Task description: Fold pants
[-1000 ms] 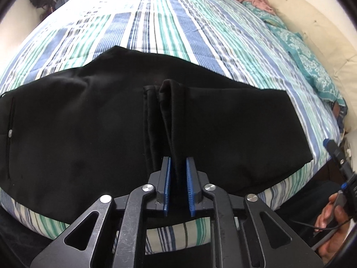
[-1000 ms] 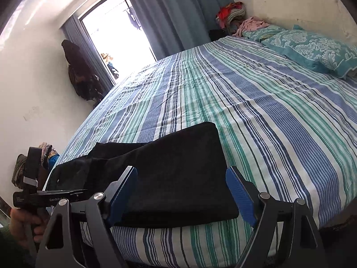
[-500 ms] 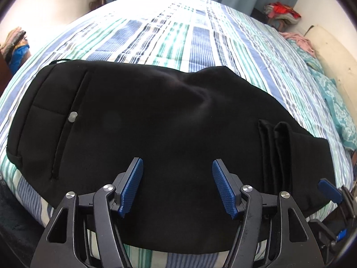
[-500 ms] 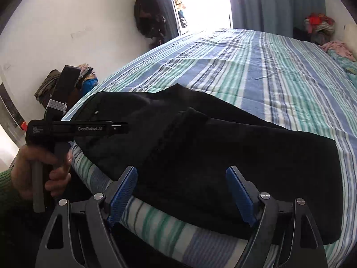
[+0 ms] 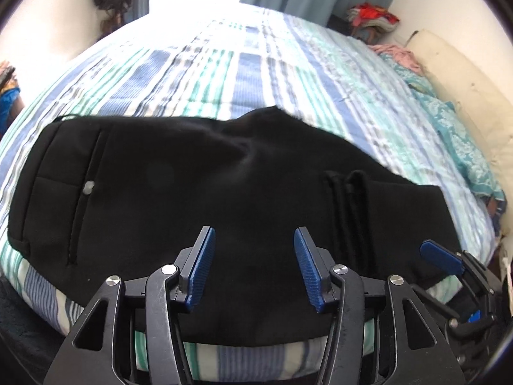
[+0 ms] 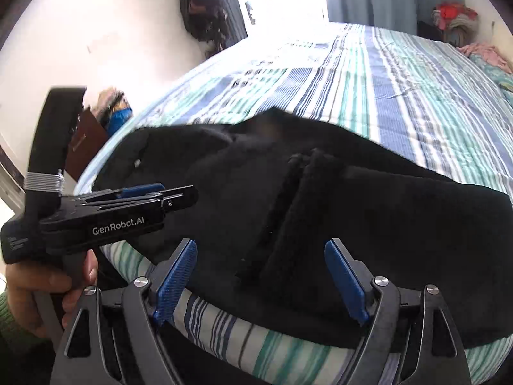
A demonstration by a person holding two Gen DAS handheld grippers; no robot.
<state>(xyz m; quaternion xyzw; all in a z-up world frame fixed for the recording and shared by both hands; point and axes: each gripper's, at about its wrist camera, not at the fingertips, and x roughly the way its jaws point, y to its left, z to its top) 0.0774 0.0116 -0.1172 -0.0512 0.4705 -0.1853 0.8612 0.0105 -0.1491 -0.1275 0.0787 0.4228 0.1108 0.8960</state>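
Released a second ago, the black pants (image 5: 198,199) are left folded once at the bed's (image 5: 256,73) near edge; left gripper (image 5: 253,269) and right gripper (image 6: 261,284) are spread empty. Further folding is judged outstanding.

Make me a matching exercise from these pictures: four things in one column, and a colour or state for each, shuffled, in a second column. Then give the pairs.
Things:
1. pants
2. bedsheet
3. left gripper
4. pillow

Colour or state:
A. open, holding nothing
B. teal with a pale pattern
C. black, folded over, lying on the bed
D. blue, green and white stripes

Pairs: 1-C, 2-D, 3-A, 4-B
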